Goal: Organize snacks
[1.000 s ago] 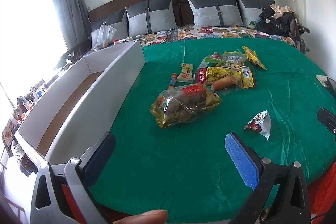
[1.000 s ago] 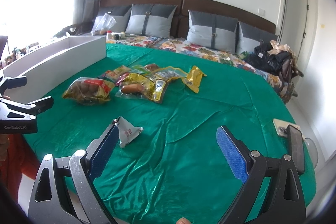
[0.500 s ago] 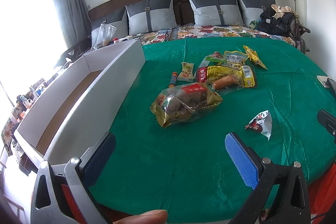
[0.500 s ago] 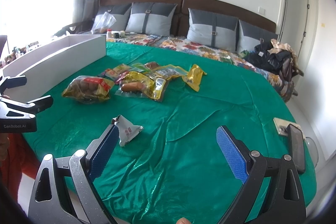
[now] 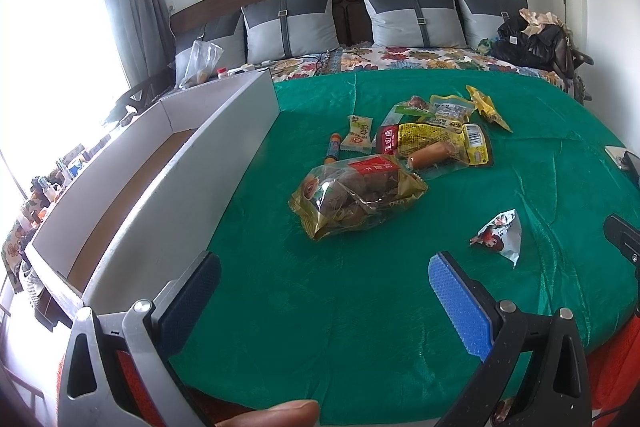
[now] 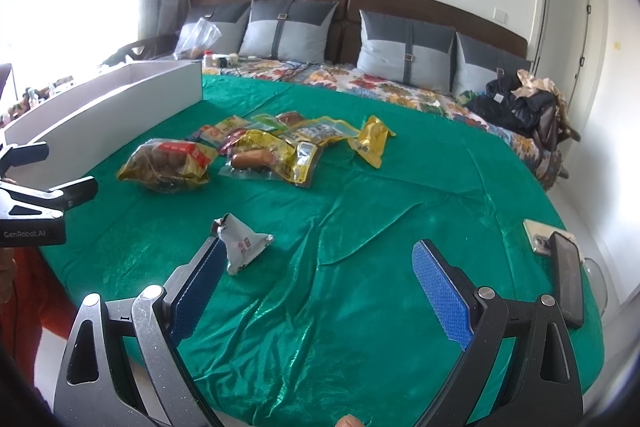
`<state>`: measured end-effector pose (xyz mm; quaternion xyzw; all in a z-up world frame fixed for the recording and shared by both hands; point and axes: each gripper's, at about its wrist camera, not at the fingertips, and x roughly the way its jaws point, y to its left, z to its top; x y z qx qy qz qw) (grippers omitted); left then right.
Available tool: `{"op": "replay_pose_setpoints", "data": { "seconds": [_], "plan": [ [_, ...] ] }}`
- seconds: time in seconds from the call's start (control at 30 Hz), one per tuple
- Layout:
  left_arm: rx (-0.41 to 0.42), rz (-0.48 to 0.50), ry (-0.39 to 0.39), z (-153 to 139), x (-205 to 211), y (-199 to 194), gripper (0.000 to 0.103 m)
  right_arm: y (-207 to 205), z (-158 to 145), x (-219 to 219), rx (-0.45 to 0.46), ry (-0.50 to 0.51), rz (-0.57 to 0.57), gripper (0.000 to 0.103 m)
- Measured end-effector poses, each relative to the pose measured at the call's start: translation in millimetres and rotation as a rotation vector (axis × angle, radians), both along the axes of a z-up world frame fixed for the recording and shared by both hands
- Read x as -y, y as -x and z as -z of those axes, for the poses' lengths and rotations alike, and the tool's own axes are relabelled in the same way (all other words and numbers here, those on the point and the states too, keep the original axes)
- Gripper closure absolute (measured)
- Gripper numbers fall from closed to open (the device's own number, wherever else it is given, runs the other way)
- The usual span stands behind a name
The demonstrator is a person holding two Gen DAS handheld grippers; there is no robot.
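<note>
Hovering spread wide and empty, the right gripper (image 6: 316, 287) is nearest the small crinkled silver triangular snack packet (image 6: 242, 241) by its left finger. The left gripper (image 5: 324, 291), also spread, is sitting farther off near the green bedspread's (image 5: 360, 307) front edge.

"GenRobot.AI" on the left tongs (image 6: 52, 167); snack-packet print unreadable.

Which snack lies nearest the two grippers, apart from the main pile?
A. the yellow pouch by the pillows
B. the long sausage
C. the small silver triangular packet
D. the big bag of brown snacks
C: the small silver triangular packet lies alone on the green cover, just ahead of the open right gripper.
</note>
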<state>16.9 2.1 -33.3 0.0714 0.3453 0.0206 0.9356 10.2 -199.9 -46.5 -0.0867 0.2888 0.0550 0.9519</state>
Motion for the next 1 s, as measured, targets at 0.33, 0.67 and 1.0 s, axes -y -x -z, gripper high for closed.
{"op": "replay_pose_setpoints", "data": {
  "seconds": [0.33, 0.67, 1.0],
  "plan": [
    [-0.009, 0.0, -0.001, 1.5, -0.4, -0.4, 0.0, -2.1, 1.8, 0.6, -0.014, -0.001, -0.003, 0.007],
    [-0.012, 0.0, -0.001, 2.3, -0.8, 0.0, 0.0, -4.3, 2.7, -0.7, -0.03, 0.002, -0.008, 0.007],
    [-0.024, -0.002, 0.003, 5.9, -2.9, -2.4, 0.0, -6.7, 6.7, -1.3, -0.059, -0.001, -0.016, 0.007]
  ]
}}
